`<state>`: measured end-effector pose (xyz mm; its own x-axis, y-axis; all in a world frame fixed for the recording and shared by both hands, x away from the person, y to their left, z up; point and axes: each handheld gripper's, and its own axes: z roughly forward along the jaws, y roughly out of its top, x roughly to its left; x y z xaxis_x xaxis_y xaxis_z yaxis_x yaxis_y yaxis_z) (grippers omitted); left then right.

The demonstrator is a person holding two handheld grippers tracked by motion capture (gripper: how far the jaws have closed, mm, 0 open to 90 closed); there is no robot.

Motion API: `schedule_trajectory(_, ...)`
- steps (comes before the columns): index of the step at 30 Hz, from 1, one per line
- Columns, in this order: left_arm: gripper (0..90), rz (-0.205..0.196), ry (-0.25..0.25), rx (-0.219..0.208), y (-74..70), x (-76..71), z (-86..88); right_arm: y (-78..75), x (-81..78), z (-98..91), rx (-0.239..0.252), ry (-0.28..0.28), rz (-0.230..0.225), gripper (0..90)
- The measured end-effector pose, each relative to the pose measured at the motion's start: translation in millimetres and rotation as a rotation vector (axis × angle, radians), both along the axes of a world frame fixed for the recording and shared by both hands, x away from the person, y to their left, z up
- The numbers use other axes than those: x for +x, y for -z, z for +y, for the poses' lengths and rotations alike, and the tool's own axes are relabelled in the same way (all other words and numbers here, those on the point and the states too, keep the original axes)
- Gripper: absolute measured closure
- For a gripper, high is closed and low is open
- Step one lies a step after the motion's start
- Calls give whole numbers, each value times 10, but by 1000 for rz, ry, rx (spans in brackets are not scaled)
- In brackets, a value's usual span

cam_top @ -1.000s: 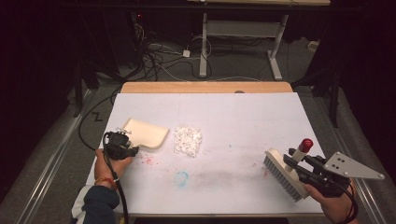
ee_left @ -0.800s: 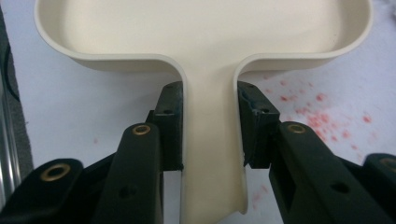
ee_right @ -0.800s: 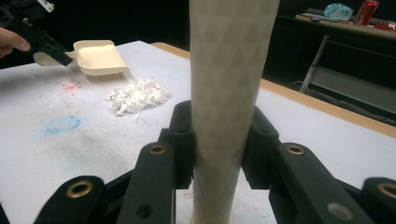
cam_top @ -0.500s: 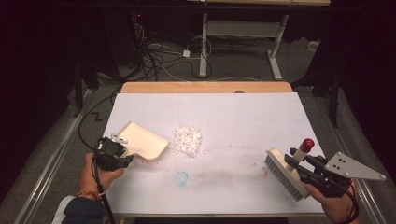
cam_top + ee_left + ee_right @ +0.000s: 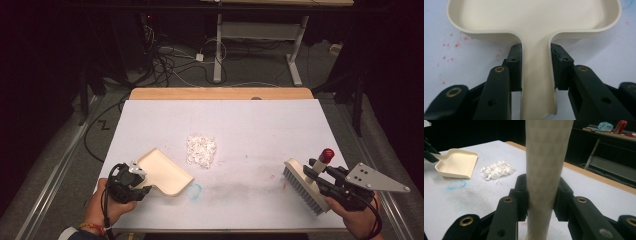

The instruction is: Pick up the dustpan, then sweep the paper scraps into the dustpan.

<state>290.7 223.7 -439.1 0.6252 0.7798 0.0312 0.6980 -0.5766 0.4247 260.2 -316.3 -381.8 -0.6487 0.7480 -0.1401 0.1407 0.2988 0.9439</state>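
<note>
A cream dustpan (image 5: pixel 165 172) lies on the white table sheet (image 5: pixel 250 120) at the near left. My left gripper (image 5: pixel 137 182) is shut on its handle (image 5: pixel 536 82), one jaw against each side, with the pan (image 5: pixel 534 20) just ahead of it. A small pile of white shreds (image 5: pixel 201 150) sits right of the pan's mouth, apart from it. At the near right, my right gripper (image 5: pixel 320 182) is shut on the pale handle (image 5: pixel 546 157) of a brush (image 5: pixel 300 186) with grey bristles. The right gripper view looks past that handle to the dustpan (image 5: pixel 457 162) and the shreds (image 5: pixel 497 170).
A blue ring mark (image 5: pixel 195 190) and faint red specks (image 5: pixel 451 45) stain the sheet near the pan. The wooden table edge (image 5: pixel 220 93) runs along the far side. Beyond it lie floor cables (image 5: pixel 170 60) and desk legs (image 5: pixel 217 45). A red knob (image 5: pixel 327 155) sticks up by the brush.
My left gripper has drawn the dustpan toward the near edge and slightly right, away from its spot beside the shreds. The right gripper and brush have stayed put.
</note>
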Motion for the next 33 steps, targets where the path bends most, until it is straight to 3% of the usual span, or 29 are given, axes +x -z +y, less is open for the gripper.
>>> schedule_trajectory(8,632,14,31,-11,24,19,-66,21,43,17,-1,-9,2,701)
schedule_trajectory(22,632,28,29,-14,63,27,-82,16,90,95,3,-21,-6,700)
schedule_trajectory(29,632,33,30,-8,96,15,-88,-5,269,208,17,-20,-23,701)
schedule_trajectory(33,631,47,30,-2,121,26,-97,-37,441,368,-10,23,-36,702)
